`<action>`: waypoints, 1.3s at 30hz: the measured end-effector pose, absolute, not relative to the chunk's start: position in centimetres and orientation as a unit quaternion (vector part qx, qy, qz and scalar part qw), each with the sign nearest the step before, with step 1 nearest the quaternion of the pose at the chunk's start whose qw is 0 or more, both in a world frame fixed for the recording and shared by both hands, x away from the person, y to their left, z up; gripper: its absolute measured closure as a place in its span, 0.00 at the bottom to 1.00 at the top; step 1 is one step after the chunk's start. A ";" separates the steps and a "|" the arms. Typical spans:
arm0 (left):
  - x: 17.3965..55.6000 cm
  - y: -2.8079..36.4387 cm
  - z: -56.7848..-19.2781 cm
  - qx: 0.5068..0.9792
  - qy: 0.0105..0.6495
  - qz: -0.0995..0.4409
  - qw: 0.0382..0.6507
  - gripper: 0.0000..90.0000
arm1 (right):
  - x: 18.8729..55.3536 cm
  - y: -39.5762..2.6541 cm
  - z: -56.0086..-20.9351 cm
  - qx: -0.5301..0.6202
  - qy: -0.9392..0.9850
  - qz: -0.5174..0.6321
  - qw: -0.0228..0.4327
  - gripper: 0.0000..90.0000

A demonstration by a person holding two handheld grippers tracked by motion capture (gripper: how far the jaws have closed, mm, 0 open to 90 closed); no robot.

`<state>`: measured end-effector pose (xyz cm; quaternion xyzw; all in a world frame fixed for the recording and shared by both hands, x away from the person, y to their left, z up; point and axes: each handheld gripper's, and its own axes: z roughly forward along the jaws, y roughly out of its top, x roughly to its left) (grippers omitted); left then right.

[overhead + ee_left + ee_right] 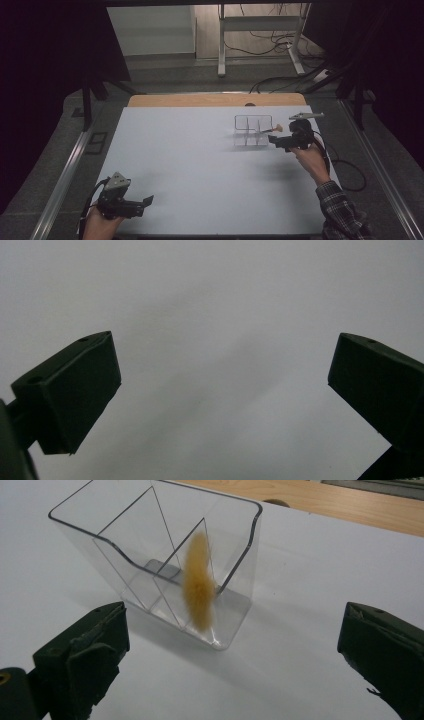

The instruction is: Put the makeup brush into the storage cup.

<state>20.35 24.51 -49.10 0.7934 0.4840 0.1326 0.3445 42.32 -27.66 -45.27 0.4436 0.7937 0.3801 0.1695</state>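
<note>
A clear plastic organizer (pixel 165 565), split by thin dividers into compartments, is seen just ahead of the right gripper (pixel 232 660), whose jaws are spread wide. A tan bristly brush (pixel 199 582) leans in its nearest-right compartment. The left gripper (pixel 222 395) is held released above bare table (pixel 225 300).

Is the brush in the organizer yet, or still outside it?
In. The right gripper view shows the brush standing in a compartment of the clear organizer, tuft rising above the rim, and the right hand-held gripper open, holding nothing.
</note>
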 end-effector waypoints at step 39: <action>20.4 24.5 -49.1 0.795 0.483 0.132 0.343 0.01 | 39.2 -28.6 -45.6 0.424 0.819 0.350 0.163 0.00</action>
